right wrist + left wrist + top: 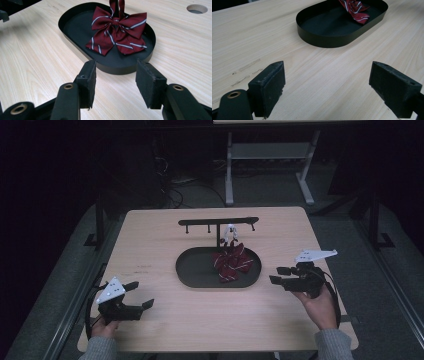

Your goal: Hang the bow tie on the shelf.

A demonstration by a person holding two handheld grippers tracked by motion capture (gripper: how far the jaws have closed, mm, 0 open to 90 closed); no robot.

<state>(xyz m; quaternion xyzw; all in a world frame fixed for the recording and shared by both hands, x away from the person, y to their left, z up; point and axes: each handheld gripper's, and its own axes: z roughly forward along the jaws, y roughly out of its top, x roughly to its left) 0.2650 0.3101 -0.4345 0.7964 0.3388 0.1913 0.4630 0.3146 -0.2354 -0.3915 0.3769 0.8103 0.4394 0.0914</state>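
Wood grain of the table (165,320) lies bare around the left gripper (142,295), whose jaws stand spread wide on nothing. Midway sits a black oval tray (195,270) holding a striped red bow tie (232,262), with a black stand (218,222) behind it. Right gripper (277,275) hovers beside the tray, jaws parted and empty; its own view reveals a round hole (197,8) in the tabletop.

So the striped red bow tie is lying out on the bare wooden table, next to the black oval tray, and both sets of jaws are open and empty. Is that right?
Not quite. The bow tie lies inside the black oval tray, not on the bare table; the right gripper view shows it plainly. The rest holds: the left gripper and right gripper both have open, empty jaws.
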